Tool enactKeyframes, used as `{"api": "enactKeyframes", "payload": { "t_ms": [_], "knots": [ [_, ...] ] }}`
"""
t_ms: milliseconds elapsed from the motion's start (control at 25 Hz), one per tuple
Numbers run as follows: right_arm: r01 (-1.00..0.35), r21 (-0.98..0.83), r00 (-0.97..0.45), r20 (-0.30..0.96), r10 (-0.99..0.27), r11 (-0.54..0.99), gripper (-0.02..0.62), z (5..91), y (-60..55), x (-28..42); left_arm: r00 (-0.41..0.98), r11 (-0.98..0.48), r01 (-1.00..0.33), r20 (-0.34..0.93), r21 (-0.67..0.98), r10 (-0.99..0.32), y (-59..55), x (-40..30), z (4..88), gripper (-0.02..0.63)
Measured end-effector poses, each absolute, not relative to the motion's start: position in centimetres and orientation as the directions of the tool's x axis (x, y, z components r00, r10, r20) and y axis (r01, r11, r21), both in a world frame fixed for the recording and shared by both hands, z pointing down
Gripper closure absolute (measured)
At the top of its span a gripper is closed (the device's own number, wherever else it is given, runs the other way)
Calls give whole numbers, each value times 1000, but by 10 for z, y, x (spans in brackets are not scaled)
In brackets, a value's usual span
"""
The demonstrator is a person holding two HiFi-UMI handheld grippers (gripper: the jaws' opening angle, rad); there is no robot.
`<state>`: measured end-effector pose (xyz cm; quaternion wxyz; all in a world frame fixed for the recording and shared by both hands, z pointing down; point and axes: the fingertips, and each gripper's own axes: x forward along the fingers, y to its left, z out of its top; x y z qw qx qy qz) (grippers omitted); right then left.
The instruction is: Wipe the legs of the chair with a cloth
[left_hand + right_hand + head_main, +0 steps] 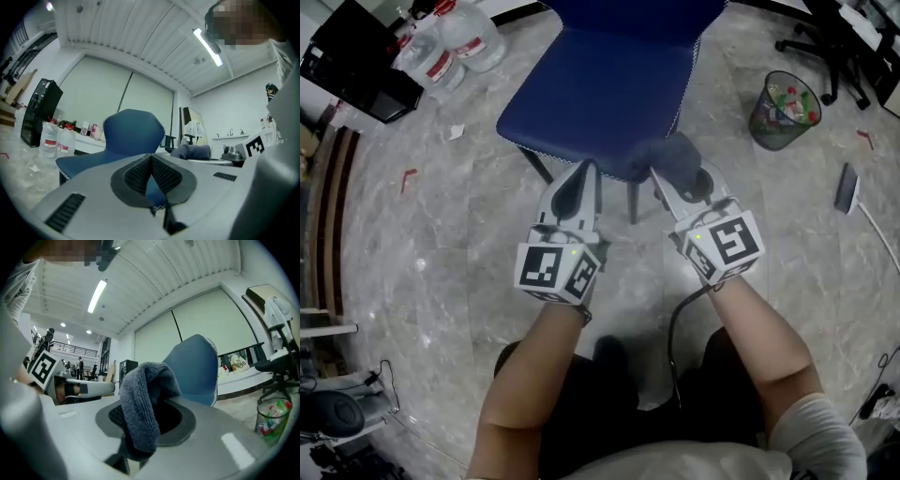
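A blue chair stands on the marble floor ahead of me, its dark front legs showing under the seat's near edge. My right gripper is shut on a grey cloth, which bunches over the seat's front edge; in the right gripper view the cloth drapes over the jaws. My left gripper hovers at the seat's front edge, jaws closed with nothing between them; in the left gripper view the chair fills the space beyond.
Two large water bottles and a black case sit at the far left. A mesh waste bin stands at the right, an office chair base behind it. A flat dark object lies at right.
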<state>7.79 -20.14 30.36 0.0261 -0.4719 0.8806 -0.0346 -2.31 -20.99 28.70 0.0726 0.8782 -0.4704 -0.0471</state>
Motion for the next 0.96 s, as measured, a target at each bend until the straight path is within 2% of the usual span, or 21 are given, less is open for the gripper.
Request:
{"api": "enactKeyframes", "payload": {
  "t_ms": [280, 960],
  "knots": [
    [-817, -42, -574, -32, -818, 575, 488, 308, -208, 72, 632, -629, -771, 3, 96, -775, -214, -4, 314, 601],
    [-809, -32, -587, -10, -809, 587, 489, 318, -208, 71, 623, -616, -777, 25, 127, -782, -218, -15, 315, 601]
  ]
}}
